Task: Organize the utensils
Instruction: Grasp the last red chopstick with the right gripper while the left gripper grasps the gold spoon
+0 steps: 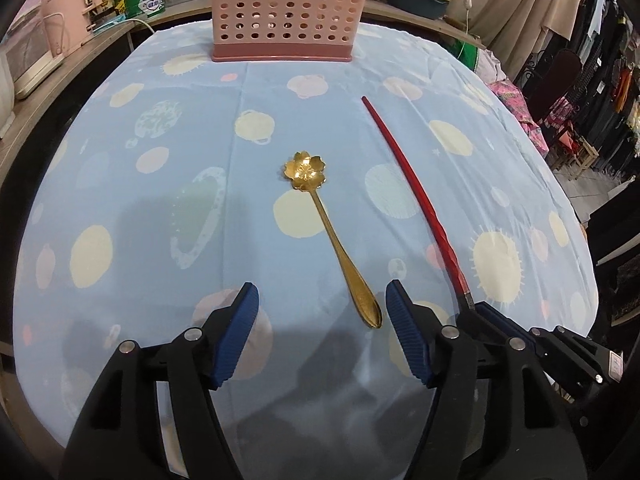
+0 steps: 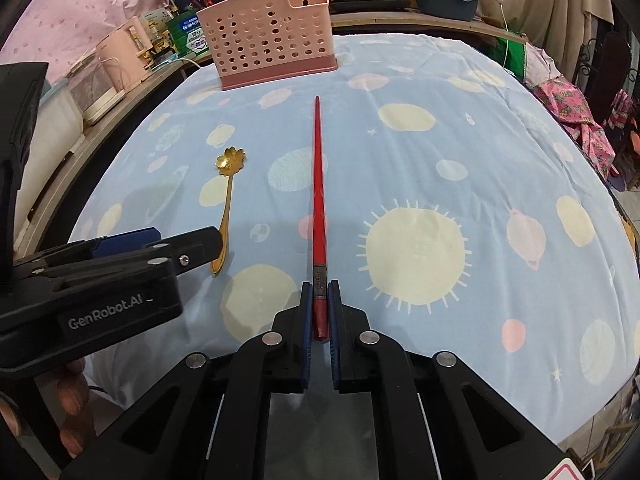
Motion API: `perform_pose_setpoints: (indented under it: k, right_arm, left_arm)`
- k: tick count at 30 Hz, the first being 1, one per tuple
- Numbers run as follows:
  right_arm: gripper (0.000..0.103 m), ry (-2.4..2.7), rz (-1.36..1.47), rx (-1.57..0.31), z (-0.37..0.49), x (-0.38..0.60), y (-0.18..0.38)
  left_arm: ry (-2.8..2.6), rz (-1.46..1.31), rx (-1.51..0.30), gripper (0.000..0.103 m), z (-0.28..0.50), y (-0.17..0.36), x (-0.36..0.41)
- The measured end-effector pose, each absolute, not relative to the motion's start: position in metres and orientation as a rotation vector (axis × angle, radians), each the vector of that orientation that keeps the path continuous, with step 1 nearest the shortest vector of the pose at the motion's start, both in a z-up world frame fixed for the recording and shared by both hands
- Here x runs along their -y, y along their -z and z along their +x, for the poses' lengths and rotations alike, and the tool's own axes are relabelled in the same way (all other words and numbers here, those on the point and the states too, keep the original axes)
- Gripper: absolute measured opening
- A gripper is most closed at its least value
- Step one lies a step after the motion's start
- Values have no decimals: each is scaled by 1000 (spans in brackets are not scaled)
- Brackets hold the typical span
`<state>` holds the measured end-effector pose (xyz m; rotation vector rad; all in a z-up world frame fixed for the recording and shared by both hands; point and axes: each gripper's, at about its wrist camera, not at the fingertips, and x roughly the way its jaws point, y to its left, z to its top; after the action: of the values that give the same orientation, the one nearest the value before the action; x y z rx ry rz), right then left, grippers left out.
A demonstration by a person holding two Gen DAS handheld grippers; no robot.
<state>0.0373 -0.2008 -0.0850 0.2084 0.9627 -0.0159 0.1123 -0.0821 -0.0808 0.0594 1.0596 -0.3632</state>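
Jaws of the right gripper [image 2: 320, 304] are narrowed onto the thick end of the red chopstick [image 2: 319, 184], which lies on the worktop [image 2: 460, 152] pointing at the pink utensil holder [image 2: 268, 36]. Left gripper [image 1: 322, 312] stands wide, straddling the gold spoon [image 1: 332, 232] handle beside the chopstick. Next, I judge: lift the chopstick and carry it to the holder, whose tall perforated wall must be cleared. Nothing lies between.

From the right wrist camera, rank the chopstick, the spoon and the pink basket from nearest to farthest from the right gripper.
1. Chopstick: its butt end sits between the right gripper's fingers.
2. Spoon: to the left, lying on the cloth.
3. Pink basket: far end of the table.
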Motion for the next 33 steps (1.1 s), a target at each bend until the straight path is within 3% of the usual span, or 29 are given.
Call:
perform_pose_setpoints:
  k: [5,10,23,25,33]
  right_arm:
    - [7,9,213,-962,37,203,86]
    - [7,3,218,-962,37,203,87]
    - [7,-29,211,-924,32,197,70]
    - [7,-42,218,-909,33,196,63]
    - [7,-68,225,-847,37,194,33]
  left_arm:
    - [363,95,-1040,50,109,82,87]
    - [385,122,-1029,11,105,82,88]
    - [355,41,-948,10,101,43,59]
    - [345,26,-929,0,103,33,54]
    - [330,-9,-888,1,114,7,42]
